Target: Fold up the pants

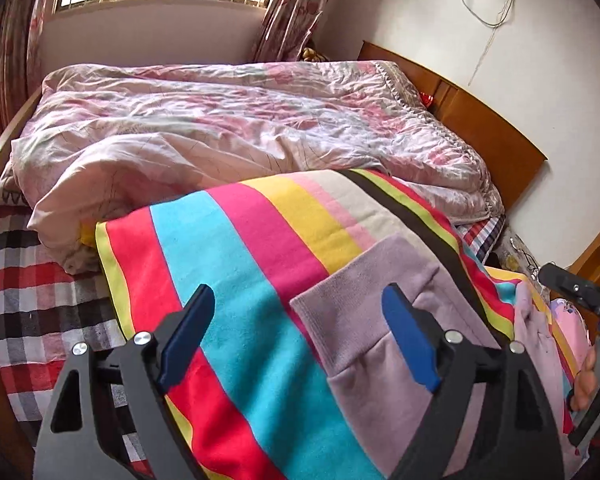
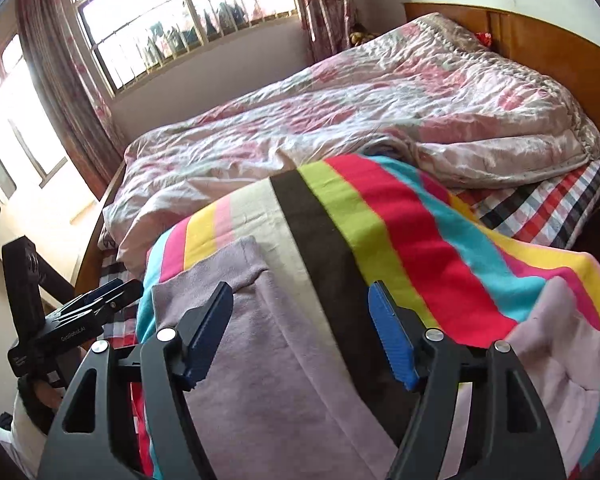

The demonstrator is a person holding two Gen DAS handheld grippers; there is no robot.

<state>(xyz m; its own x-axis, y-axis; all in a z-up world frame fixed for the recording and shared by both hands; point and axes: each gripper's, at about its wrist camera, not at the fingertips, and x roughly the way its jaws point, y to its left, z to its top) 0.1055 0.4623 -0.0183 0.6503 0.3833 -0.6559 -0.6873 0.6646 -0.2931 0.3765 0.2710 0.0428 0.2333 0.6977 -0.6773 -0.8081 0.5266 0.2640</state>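
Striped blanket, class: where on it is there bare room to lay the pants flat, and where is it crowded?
Free: the striped blanket left of the lilac pants, across its blue and red bands to the checked sheet. Also its far end, bordered by the floral quilt. Crowded: the right side, with bunched pants and the right gripper.

the pants (image 1: 384,280) are soft matt lilac knit cloth with a ribbed cuff. under them the striped blanket (image 1: 236,264) looks like fuzzy matt fleece. the quilt (image 1: 228,120) is thin crinkled cloth with a faint sheen, and the checked sheet (image 1: 32,292) is flat woven cotton. the headboard (image 1: 492,132) is smooth varnished wood. the left gripper (image 1: 300,332) has matt black plastic arms, ridged blue pads (image 2: 392,340) and shiny metal bolts.
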